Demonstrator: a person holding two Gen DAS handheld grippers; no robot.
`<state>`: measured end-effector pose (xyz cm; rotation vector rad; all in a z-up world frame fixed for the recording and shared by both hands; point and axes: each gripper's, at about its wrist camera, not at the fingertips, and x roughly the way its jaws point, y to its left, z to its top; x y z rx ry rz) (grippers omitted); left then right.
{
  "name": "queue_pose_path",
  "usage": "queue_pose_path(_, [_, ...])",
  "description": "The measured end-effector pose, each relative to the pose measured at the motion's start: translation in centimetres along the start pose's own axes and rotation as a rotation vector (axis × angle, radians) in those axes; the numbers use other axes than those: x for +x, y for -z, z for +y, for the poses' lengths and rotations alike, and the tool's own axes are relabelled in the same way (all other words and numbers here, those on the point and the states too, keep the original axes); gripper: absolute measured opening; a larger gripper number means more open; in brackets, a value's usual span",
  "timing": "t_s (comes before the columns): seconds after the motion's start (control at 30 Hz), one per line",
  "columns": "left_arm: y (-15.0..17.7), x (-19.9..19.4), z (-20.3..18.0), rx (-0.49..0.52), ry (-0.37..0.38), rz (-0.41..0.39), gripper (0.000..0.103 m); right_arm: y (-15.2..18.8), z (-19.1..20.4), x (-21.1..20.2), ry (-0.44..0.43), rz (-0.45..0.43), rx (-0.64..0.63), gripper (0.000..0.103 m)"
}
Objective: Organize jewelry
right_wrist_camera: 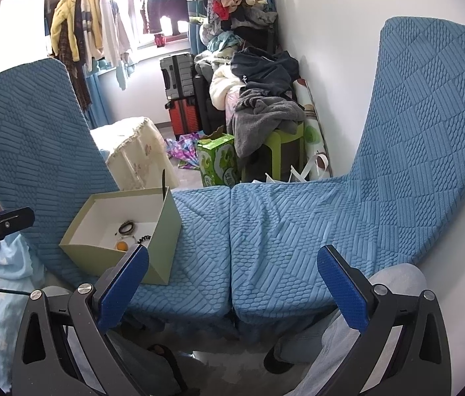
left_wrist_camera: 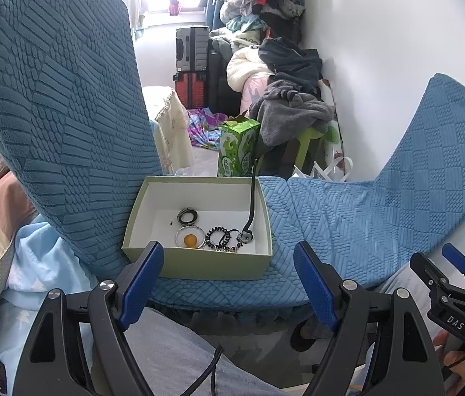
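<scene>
A pale green box (left_wrist_camera: 153,204) with a white inside sits on the blue cushioned seat (left_wrist_camera: 331,217). In it lie a dark ring-shaped piece (left_wrist_camera: 188,216), a clear round case with an orange bead (left_wrist_camera: 190,239), black coiled bands (left_wrist_camera: 220,236) and a watch (left_wrist_camera: 245,237) whose black strap leans up over the far rim. My left gripper (left_wrist_camera: 229,282) is open just in front of the box, nothing between its fingers. My right gripper (right_wrist_camera: 232,288) is open over the seat's front edge, right of the box (right_wrist_camera: 163,241), also with nothing in it.
Two blue quilted chair backs (left_wrist_camera: 57,105) (right_wrist_camera: 430,105) flank the seat. Behind it stand a green carton (left_wrist_camera: 237,150), a green stool heaped with grey clothes (left_wrist_camera: 292,112), suitcases (left_wrist_camera: 191,66) and hanging clothes. A person's grey-clad legs (right_wrist_camera: 390,283) are below the seat.
</scene>
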<state>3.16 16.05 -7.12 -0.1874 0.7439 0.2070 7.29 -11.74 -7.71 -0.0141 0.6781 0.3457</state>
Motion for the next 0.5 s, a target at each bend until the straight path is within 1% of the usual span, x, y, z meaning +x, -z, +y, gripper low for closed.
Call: queue_pose_path(0.5, [-0.15, 0.10, 0.03, -0.003, -0.004, 0.006, 0.081, -0.15, -0.02, -0.03, -0.002, -0.007, -0.002, 0.103])
